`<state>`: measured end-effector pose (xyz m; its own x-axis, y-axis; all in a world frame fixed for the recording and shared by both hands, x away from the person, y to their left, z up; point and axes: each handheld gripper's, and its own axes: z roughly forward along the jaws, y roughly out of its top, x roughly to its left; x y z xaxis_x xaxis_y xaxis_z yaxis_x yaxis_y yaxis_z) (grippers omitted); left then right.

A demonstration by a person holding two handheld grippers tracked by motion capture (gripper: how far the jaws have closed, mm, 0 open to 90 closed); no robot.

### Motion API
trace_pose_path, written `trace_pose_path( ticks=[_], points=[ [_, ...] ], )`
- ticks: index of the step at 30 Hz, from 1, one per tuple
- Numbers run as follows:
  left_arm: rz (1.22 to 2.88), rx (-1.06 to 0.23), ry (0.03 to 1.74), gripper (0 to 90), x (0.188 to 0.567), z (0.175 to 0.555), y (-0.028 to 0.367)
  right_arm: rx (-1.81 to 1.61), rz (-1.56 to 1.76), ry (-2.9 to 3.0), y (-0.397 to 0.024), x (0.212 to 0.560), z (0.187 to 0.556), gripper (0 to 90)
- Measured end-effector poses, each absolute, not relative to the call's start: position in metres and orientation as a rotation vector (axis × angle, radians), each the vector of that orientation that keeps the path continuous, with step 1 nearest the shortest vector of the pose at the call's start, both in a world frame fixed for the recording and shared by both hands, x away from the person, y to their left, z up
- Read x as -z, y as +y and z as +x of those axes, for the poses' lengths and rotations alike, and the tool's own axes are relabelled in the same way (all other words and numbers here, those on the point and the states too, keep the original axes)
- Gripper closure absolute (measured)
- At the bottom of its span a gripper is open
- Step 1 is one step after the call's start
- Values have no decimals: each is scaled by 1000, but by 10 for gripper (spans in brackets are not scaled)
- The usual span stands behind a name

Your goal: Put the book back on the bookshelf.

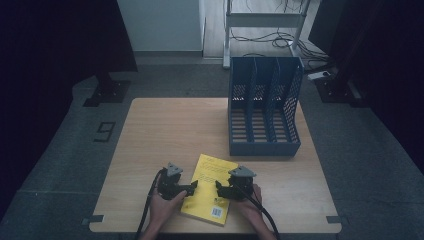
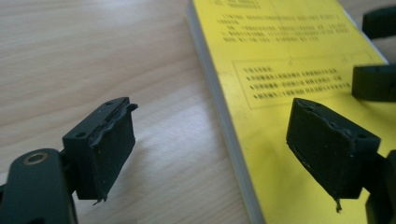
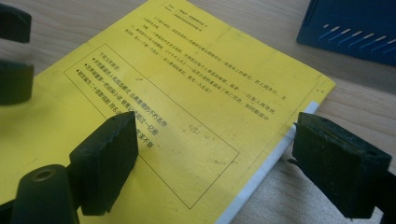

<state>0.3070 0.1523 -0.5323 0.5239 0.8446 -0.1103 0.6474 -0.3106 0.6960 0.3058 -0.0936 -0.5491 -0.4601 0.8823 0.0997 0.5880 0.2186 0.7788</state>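
Both jaws gape wide, left gripper (image 1: 192, 187) and right gripper (image 1: 218, 187) straddling the yellow book's (image 1: 210, 187) opposite edges, gripping nothing, on the wooden table (image 1: 165, 130) over grey floor (image 1: 60, 150).

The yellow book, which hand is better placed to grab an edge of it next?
Probably the right tool: its open jaws straddle the yellow book's edge. The left tool also straddles an edge, so it's close.

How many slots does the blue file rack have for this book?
3. The blue file rack at the table's far right has a left slot, a middle slot and a right slot, side by side. All look empty; the yellow book lies flat nearby.
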Motion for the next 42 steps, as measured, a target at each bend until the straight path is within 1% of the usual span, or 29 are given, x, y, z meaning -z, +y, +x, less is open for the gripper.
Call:
trace_pose_path(
  ticks=[9, 22, 29, 42],
  points=[
    [2058, -324, 1182, 154, 534, 306, 149, -1111, 1370, 2126, -93, 550, 305, 138],
    [2071, -276, 1144, 161, 541, 305, 135, -1130, 1367, 2118, -95, 552, 306, 130],
    [2074, -221, 1120, 166, 542, 303, 127, -1137, 1371, 2114, -95, 552, 306, 128],
    [2078, -225, 1119, 165, 542, 302, 124, -1138, 1372, 2112, -95, 552, 305, 128]
  ],
)
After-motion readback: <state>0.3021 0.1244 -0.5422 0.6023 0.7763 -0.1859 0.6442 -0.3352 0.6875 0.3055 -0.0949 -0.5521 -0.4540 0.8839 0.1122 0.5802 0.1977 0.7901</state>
